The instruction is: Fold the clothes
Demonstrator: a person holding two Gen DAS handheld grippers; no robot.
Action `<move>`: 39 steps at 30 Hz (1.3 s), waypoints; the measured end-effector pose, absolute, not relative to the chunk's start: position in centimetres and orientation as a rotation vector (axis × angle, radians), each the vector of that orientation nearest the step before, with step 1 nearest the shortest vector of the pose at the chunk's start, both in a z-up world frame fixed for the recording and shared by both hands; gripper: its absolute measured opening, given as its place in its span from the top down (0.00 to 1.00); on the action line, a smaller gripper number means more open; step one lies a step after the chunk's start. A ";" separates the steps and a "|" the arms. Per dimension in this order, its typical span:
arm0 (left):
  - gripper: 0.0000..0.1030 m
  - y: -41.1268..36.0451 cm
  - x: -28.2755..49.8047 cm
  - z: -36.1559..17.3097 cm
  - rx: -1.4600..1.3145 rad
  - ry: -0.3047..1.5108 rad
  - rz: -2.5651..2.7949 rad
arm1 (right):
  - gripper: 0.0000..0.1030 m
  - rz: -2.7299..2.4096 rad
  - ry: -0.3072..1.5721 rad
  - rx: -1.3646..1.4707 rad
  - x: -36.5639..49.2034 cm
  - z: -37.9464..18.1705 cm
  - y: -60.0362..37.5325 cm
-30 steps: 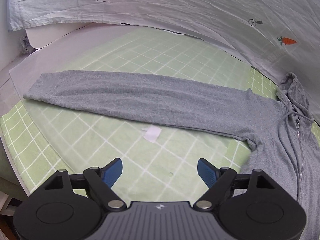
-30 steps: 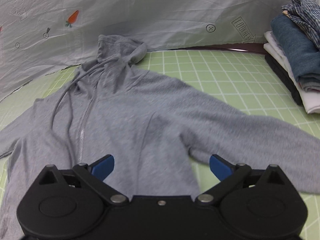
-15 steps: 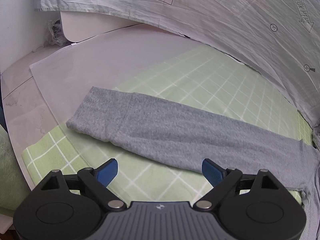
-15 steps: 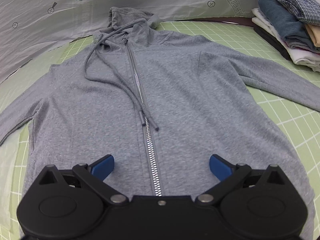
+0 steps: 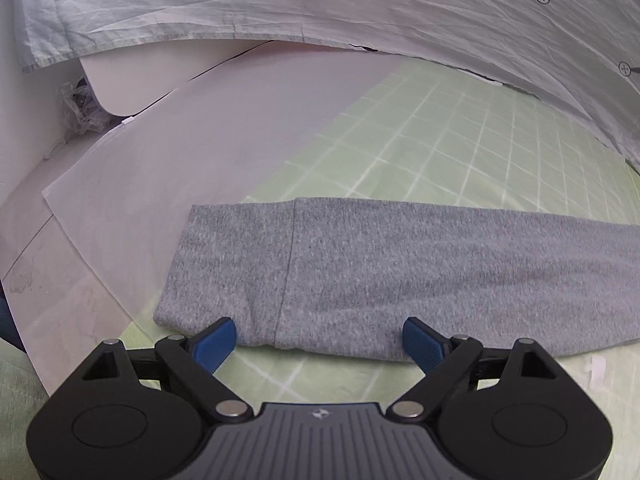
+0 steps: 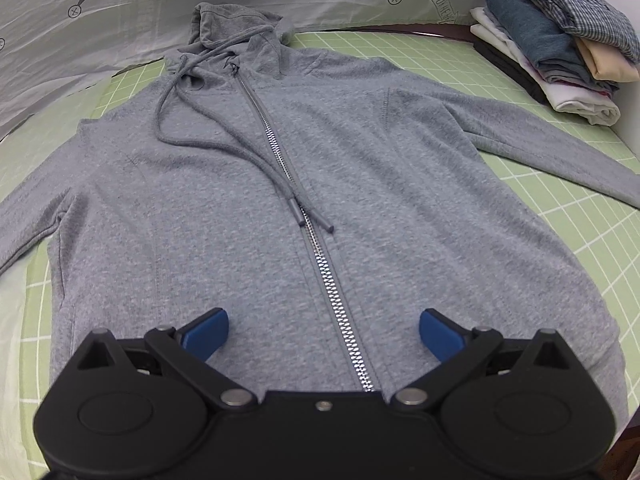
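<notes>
A grey zip hoodie [image 6: 224, 208] lies flat and face up on the green checked mat [image 6: 580, 240], hood at the far end, drawstrings across the zipper [image 6: 332, 288]. My right gripper [image 6: 324, 332] stands open over its lower front, the zipper running between the blue fingers [image 6: 204, 332]. In the left wrist view one sleeve [image 5: 400, 272] stretches to the left, cuff [image 5: 228, 264] at its end. My left gripper [image 5: 320, 340] is wide, its jaws closing slightly, with the sleeve's near edge by the cuff seam between the pads [image 5: 424, 344], which do not press on it.
A stack of folded clothes [image 6: 560, 44] sits at the far right of the mat. A pale printed sheet [image 5: 400, 12] hangs along the back. Left of the cuff lie a white plastic sheet [image 5: 160, 168] and the table's edge [image 5: 24, 264].
The left gripper has travelled left along the sleeve to its cuff and come down close. The right gripper has shifted from the hoodie's right side to over the zipper.
</notes>
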State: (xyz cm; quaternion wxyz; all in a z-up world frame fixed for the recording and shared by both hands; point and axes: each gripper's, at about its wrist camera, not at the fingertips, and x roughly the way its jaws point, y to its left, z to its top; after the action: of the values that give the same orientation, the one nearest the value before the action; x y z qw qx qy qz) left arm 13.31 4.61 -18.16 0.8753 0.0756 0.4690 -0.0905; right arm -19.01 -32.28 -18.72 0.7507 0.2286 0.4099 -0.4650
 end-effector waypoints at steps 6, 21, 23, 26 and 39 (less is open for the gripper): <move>0.40 3.1 12.8 -17.9 0.227 0.938 -0.217 | 0.00 -1.012 0.904 0.491 -19.0 -18.7 -32.3; 0.86 -5.2 10.2 -11.6 0.150 0.815 -0.432 | 0.00 -1.021 0.860 0.512 -23.2 -17.0 -35.2; 0.86 -8.6 8.5 -10.4 0.144 0.788 -0.520 | 0.00 -1.032 0.849 0.517 -24.4 -16.7 -36.0; 0.86 -14.1 5.2 -8.8 0.145 0.759 -0.679 | 0.00 -1.056 0.829 0.533 -26.8 -16.2 -37.5; 0.18 -21.6 -4.1 -10.6 0.296 0.866 -0.786 | 0.00 -1.006 0.801 0.500 -29.2 -15.4 -41.0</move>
State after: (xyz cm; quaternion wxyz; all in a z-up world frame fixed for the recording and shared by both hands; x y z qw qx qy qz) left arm -4.15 -21.59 -10.57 0.8236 0.1390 0.4074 -0.3694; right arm -29.24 -41.03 -15.38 0.7713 0.2306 0.3694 -0.4641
